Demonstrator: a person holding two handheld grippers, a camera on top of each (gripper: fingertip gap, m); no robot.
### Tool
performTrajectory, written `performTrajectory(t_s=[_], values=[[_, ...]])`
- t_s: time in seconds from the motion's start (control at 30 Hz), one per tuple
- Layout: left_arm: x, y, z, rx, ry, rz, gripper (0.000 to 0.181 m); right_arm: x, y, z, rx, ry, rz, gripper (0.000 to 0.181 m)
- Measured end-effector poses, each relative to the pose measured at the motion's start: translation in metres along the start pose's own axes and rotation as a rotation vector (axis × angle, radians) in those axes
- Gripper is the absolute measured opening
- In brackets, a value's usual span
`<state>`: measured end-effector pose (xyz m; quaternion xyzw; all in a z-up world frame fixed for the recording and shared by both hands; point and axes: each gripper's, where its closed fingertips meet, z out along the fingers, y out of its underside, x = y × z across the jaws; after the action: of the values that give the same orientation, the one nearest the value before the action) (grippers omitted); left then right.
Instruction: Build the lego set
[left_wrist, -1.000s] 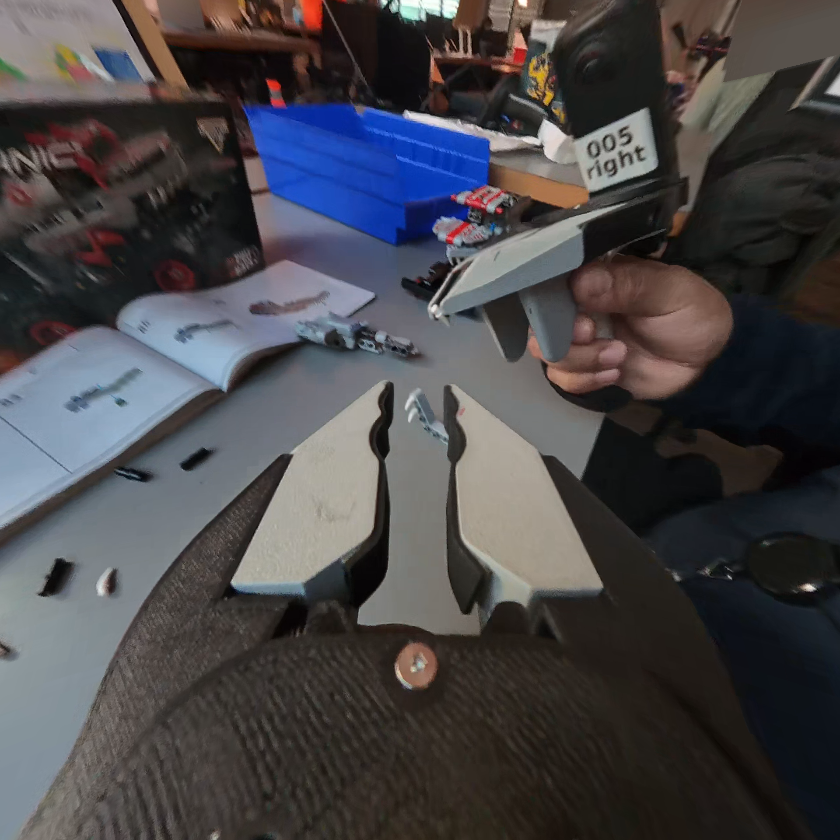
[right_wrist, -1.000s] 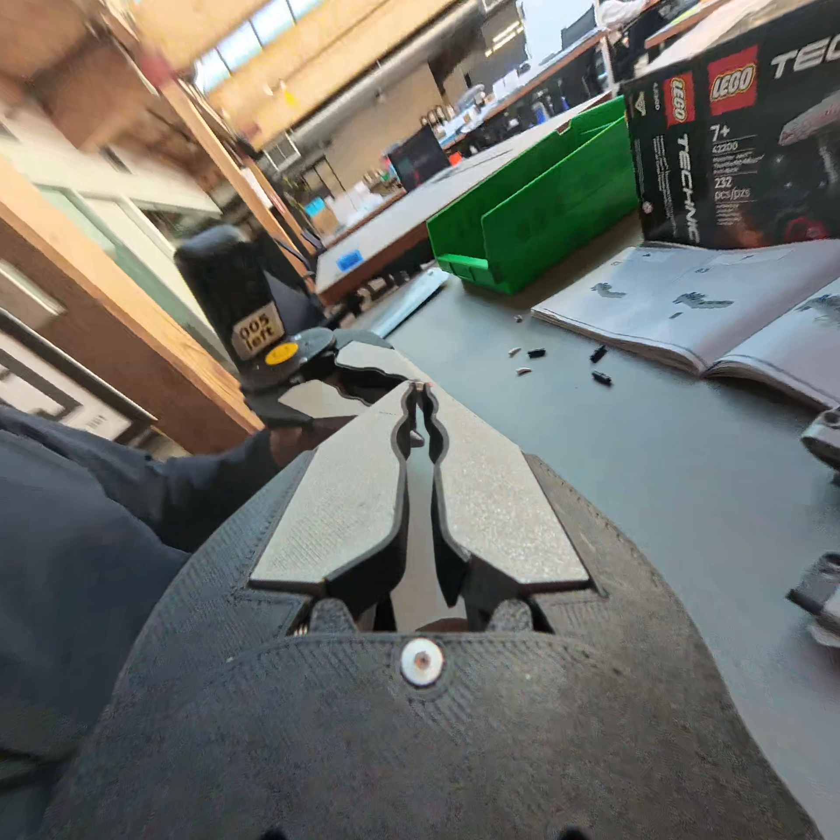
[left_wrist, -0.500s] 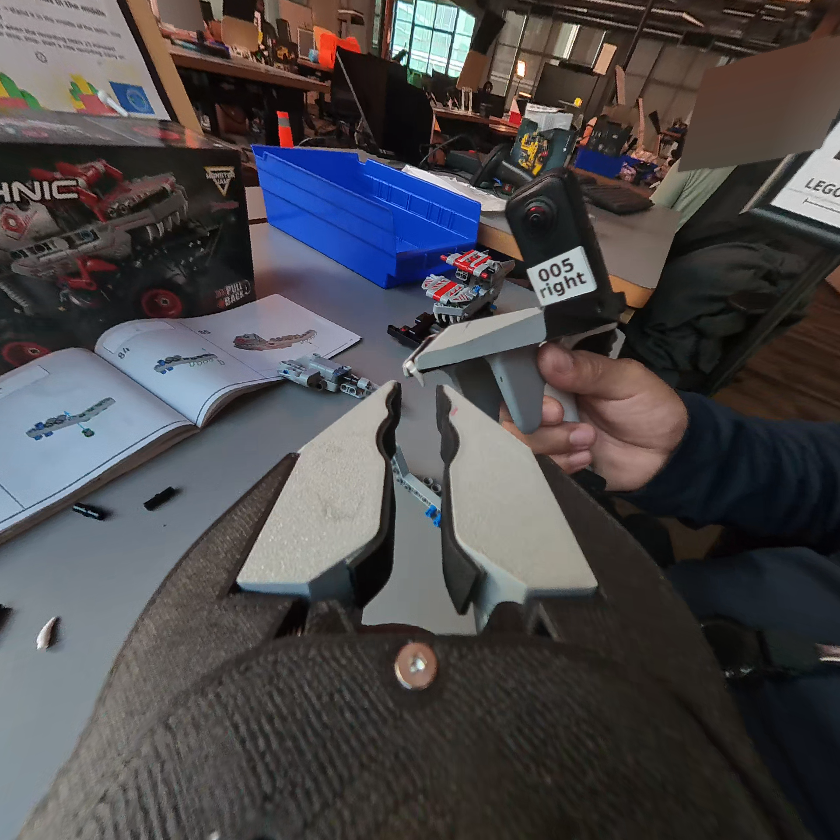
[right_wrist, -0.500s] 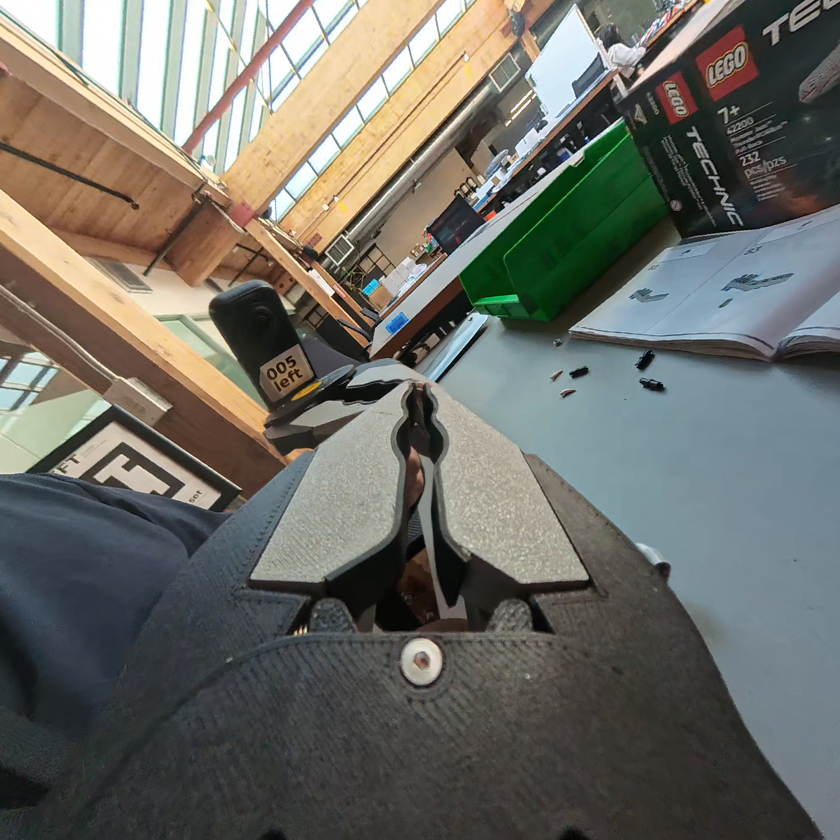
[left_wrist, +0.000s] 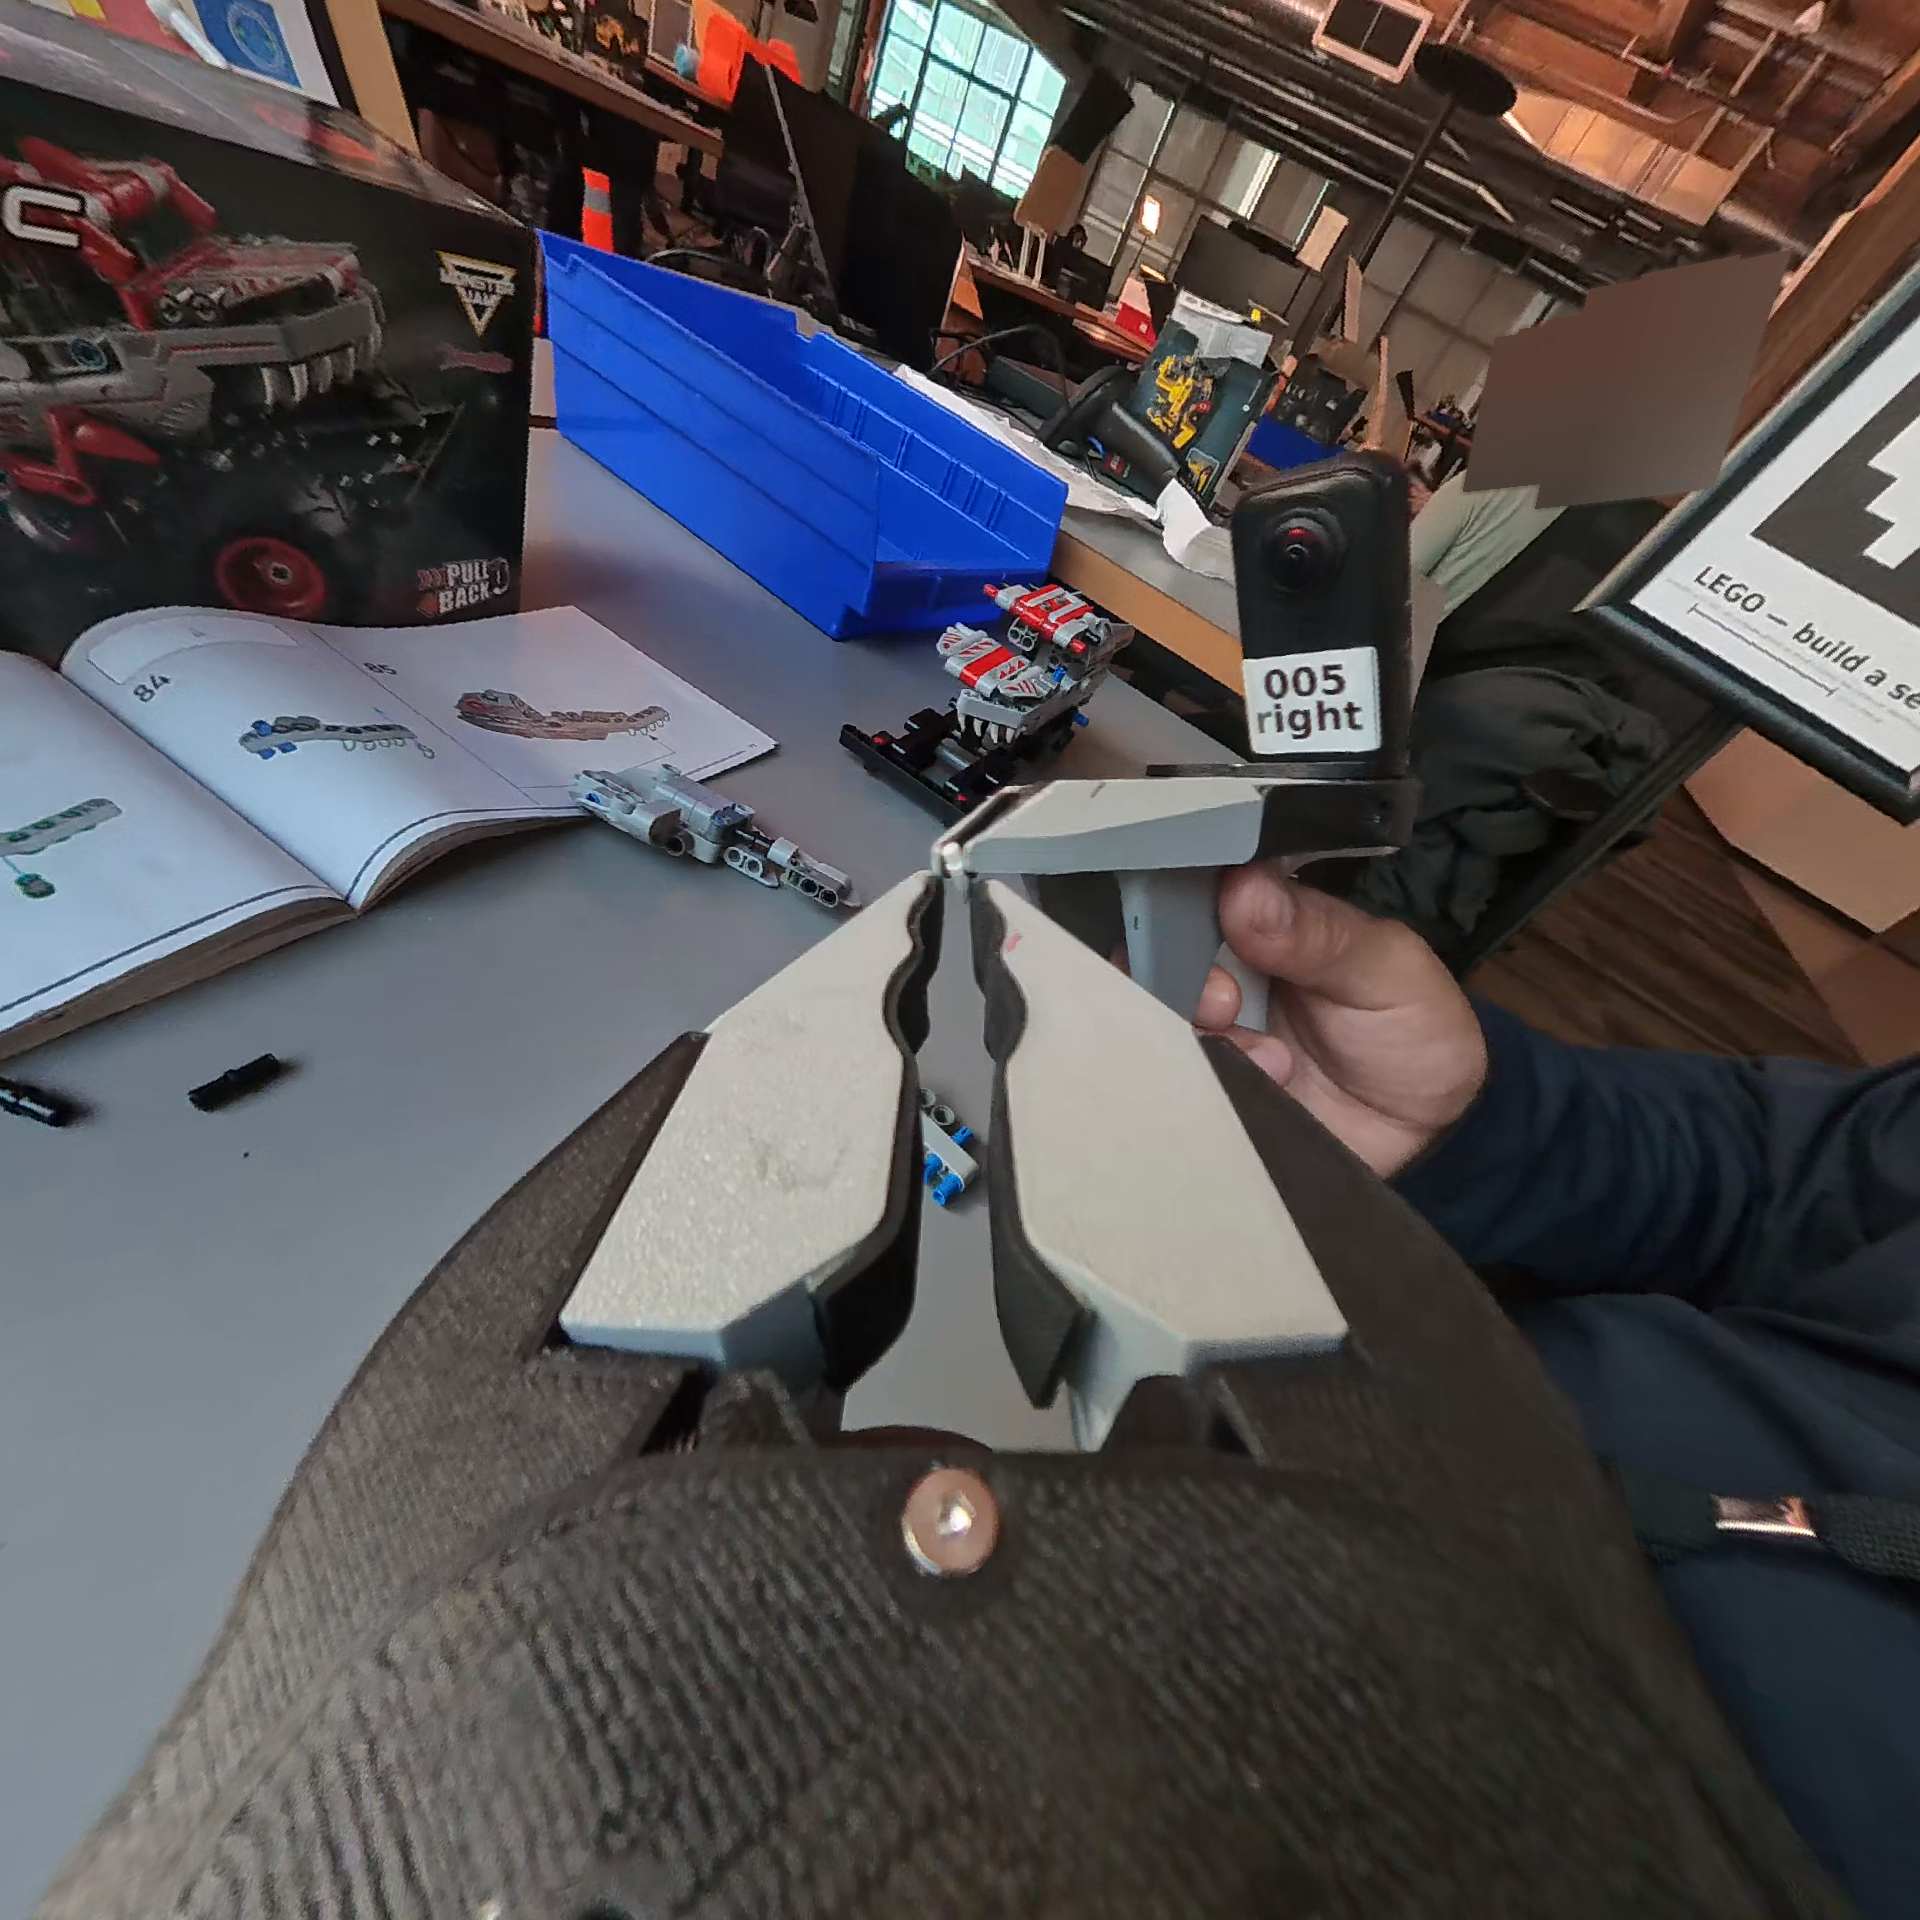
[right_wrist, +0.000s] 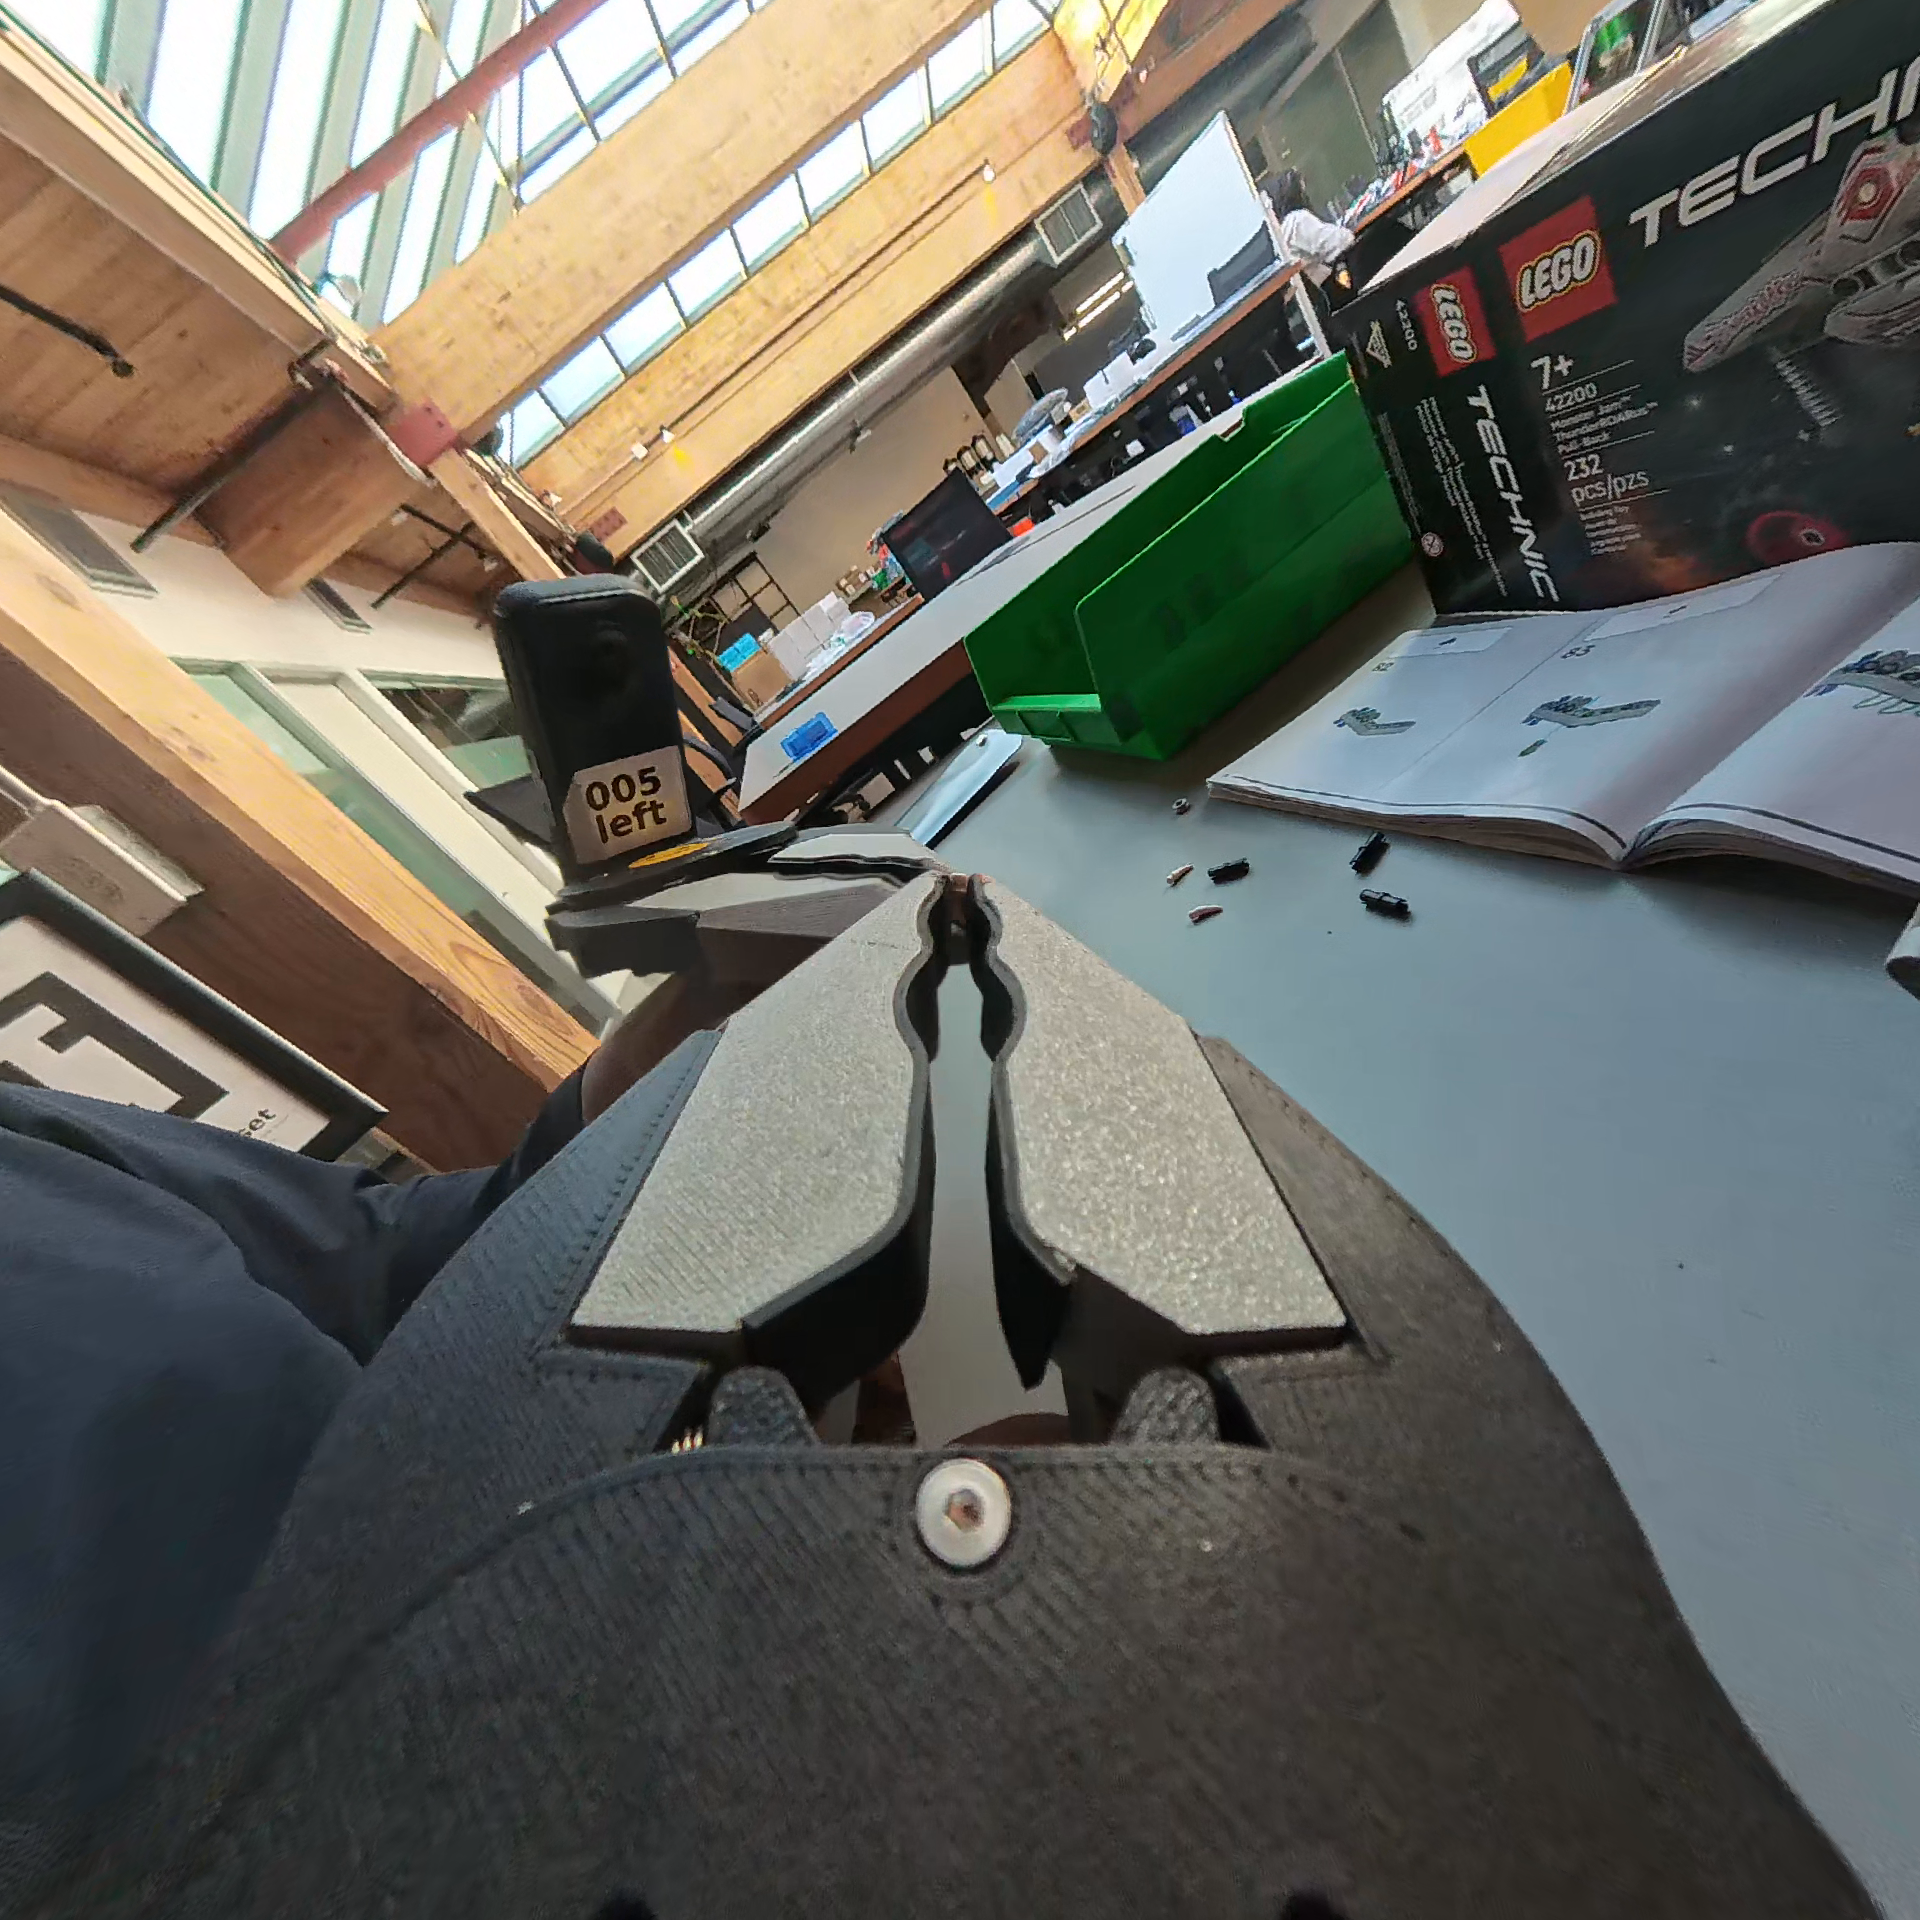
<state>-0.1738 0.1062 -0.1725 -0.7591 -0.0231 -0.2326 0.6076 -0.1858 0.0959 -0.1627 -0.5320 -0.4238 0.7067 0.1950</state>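
My left gripper (left_wrist: 951, 896) hangs above the grey table with its fingers a narrow gap apart; I see nothing held between them. A short grey beam with blue pins (left_wrist: 943, 1138) lies on the table under it. My right gripper (right_wrist: 956, 891) is shut on a small pale tooth piece. In the left wrist view the right gripper (left_wrist: 951, 857) holds that piece right at my left fingertips. The left gripper (right_wrist: 831, 862) shows just behind the right tips. A grey sub-assembly (left_wrist: 707, 821) and the red-and-grey truck model (left_wrist: 997, 691) sit farther back.
An open instruction booklet (left_wrist: 312, 748) lies in front of the set's box (left_wrist: 239, 343). A blue bin (left_wrist: 790, 436) stands behind, and a green bin (right_wrist: 1195, 623) at the far side. Black pins (right_wrist: 1382, 902) and small teeth (right_wrist: 1205, 914) lie loose on the table. My two grippers' fingertips are within a few centimetres of each other. From the left gripper's tips to the grey sub-assembly (left_wrist: 707, 821) is close to 15 centimetres. The red-and-grey truck model (left_wrist: 997, 691) is about 25 centimetres from both grippers' fingertips.
My left gripper has narrowed from wide open and risen; the grey beam now lies on the table below it. The right gripper has come down until its tip meets the left fingertips.
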Motion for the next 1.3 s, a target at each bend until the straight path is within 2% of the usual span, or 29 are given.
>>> performTrajectory(t_s=[0.17, 0.33, 0.43, 0.67, 0.77, 0.9, 1.1, 1.2, 1.3], values=[[-0.001, 0.002, -0.001, -0.019, 0.007, 0.014, 0.0, 0.001, 0.002, 0.001, 0.0, 0.025, -0.054, 0.0], [-0.001, 0.009, -0.004, -0.093, 0.03, 0.076, 0.0, 0.001, 0.008, 0.0, -0.062, 0.032, -0.136, 0.0], [0.01, 0.007, -0.008, -0.102, 0.139, 0.042, 0.0, -0.007, 0.004, -0.003, -0.078, -0.039, -0.166, 0.007], [0.05, 0.0, -0.031, -0.133, 0.559, -0.218, 0.0, -0.041, -0.004, -0.02, -0.145, -0.328, -0.118, 0.006], [0.06, 0.004, -0.036, -0.164, 0.638, -0.246, 0.0, -0.049, -0.001, -0.022, -0.176, -0.383, -0.101, 0.007], [0.065, 0.006, -0.035, -0.181, 0.665, -0.26, 0.0, -0.062, 0.013, -0.022, -0.253, -0.461, -0.081, 0.007], [0.064, 0.009, -0.033, -0.201, 0.65, -0.247, 0.0, -0.06, 0.018, -0.022, -0.281, -0.438, -0.11, 0.0], [0.056, 0.01, -0.028, -0.22, 0.574, -0.189, 0.0, -0.049, 0.012, -0.023, -0.285, -0.366, -0.168, 0.0], [0.056, 0.009, -0.027, -0.231, 0.57, -0.173, 0.0, -0.044, -0.003, -0.03, -0.25, -0.338, -0.178, 0.0]])
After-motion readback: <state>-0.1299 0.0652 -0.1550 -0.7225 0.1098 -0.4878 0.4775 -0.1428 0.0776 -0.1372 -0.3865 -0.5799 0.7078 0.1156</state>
